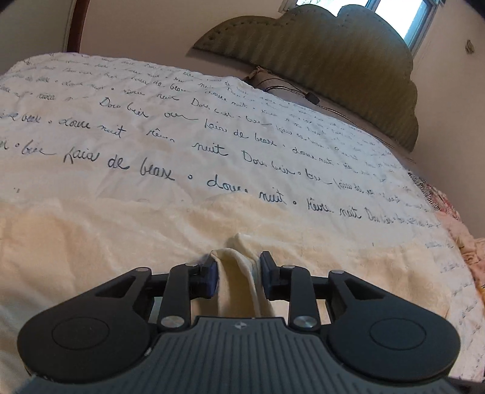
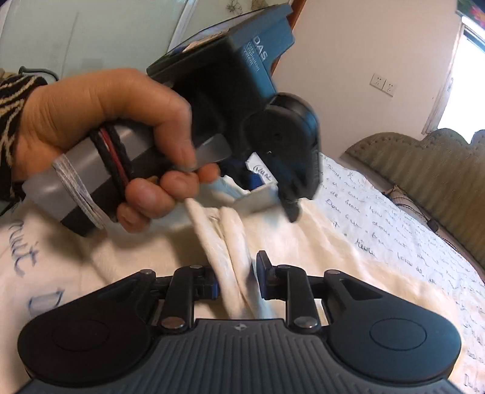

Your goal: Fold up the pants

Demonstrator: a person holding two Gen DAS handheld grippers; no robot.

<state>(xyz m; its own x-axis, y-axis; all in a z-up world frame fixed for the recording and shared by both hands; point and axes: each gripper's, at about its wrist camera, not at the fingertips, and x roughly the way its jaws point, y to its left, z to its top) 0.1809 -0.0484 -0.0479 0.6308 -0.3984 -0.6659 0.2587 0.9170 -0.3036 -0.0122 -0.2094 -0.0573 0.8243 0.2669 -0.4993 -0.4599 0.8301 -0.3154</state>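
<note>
Cream fleece pants lie spread on the bed. In the left wrist view my left gripper is shut on a bunched fold of the pants that rises between its fingers. In the right wrist view my right gripper is shut on another twisted strip of the pants. The strip runs up toward the left gripper, held in a hand just ahead and above. The rest of the pants lies flat beyond.
The bed has a white cover with dark handwritten script. A padded green headboard stands against the wall, with a dark cable at its foot. A window is behind it. Patterned bedding lies at the right edge.
</note>
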